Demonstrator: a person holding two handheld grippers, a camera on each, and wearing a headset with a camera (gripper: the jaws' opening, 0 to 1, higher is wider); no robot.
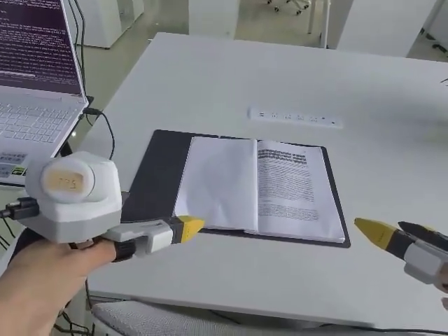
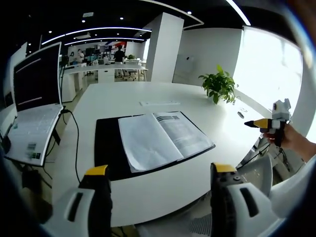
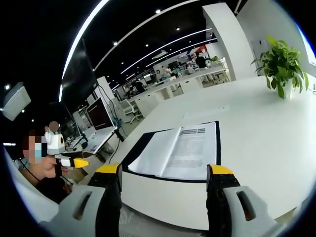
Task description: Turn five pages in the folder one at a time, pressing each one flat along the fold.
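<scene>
Both sets are the same build tbh: left tongs (image 1: 187,227) and right tongs (image 1: 378,231) are light grey plastic with bright yellow tips, black just behind those. Dark oval slot in each jaw. A black cable (image 1: 14,208) plugs into the left one's back end.

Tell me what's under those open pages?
A black folder lying open on the white table; its left flap shows bare, while the part beneath the pages is covered.

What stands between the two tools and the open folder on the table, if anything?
Nothing visible. Only bare white table lies between the folder and the left tool or the right tool. The laptop sits off to the left and the power strip lies beyond the folder.
</scene>
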